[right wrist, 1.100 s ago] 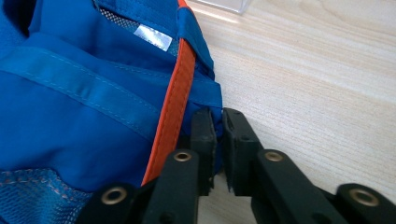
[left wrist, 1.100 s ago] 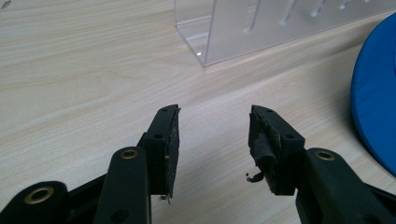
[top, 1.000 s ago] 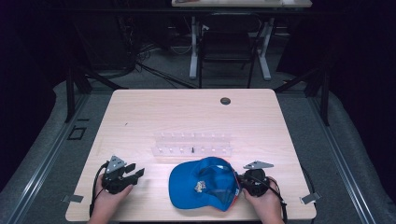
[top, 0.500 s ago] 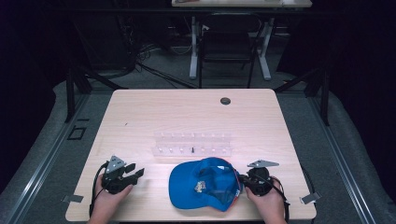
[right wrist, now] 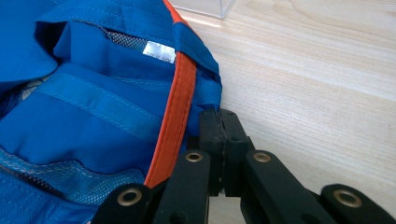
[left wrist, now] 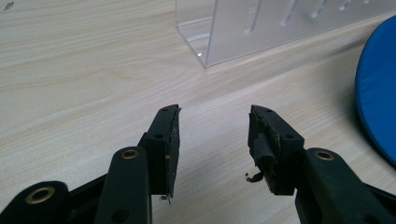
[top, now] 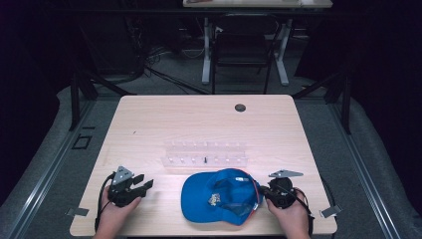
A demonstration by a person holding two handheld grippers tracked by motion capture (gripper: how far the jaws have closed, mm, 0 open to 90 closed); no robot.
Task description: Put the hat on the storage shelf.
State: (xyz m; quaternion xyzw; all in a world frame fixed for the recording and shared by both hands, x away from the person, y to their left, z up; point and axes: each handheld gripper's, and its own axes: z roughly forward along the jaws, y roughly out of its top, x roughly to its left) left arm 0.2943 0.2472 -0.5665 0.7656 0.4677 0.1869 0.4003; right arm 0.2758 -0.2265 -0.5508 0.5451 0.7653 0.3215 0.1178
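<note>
A blue cap [top: 219, 196] with an orange-trimmed rim lies upside down at the table's front middle, its inside facing up. My right gripper [top: 263, 191] is at the cap's right edge. In the right gripper view its jaws are pressed together at the tips [right wrist: 219, 116], pinching the cap's blue rim fabric [right wrist: 205, 88] beside the orange band. My left gripper [top: 147, 185] rests at the front left, apart from the cap. Its jaws stand open [left wrist: 213, 135] over bare wood with nothing between them. The cap's edge [left wrist: 378, 93] shows at the far right of that view.
A clear acrylic rack [top: 204, 154] with rows of small pegs stands just behind the cap, and its corner [left wrist: 261, 28] lies ahead of the left gripper. A small dark round disc [top: 240, 107] sits near the table's far edge. Tape tabs mark the table's front corners.
My right gripper has shifted slightly to the right, and the cap's right edge has followed it a little. The left gripper has stayed put.
</note>
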